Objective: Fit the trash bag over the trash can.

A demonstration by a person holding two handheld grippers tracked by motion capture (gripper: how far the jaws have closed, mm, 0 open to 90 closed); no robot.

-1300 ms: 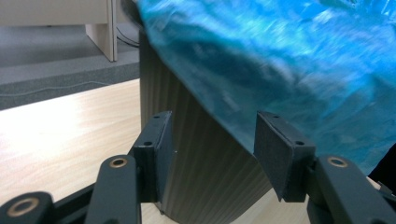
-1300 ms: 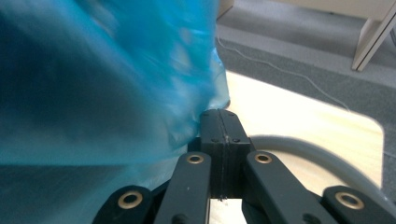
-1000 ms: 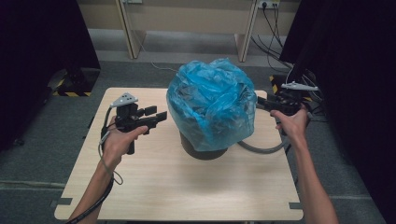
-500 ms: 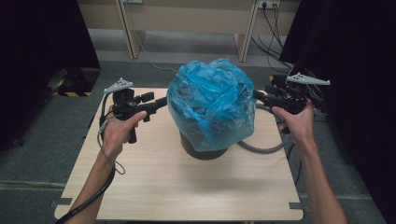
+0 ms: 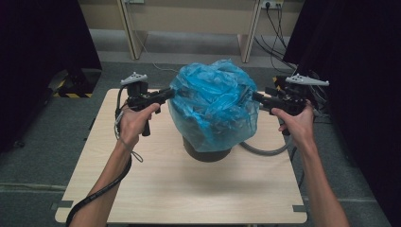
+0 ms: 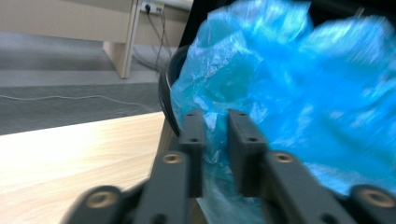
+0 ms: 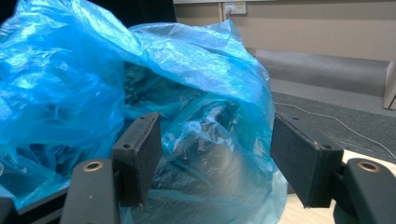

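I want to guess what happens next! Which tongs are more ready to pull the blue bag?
Left, probably. The left tongs have just closed and pinch a fold of the blue bag over the dark bin. The right tongs are wide open, with the plastic between them but not squeezed.

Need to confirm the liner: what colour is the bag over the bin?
Translucent blue; the bag shows best in the right gripper view, over a dark bin.

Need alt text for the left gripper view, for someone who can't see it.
The left tool has pinched a fold of the blue plastic bag between its nearly closed black jaws. The bag drapes over a dark round bin standing on the pale wooden table; grey carpet and a wall socket lie behind.
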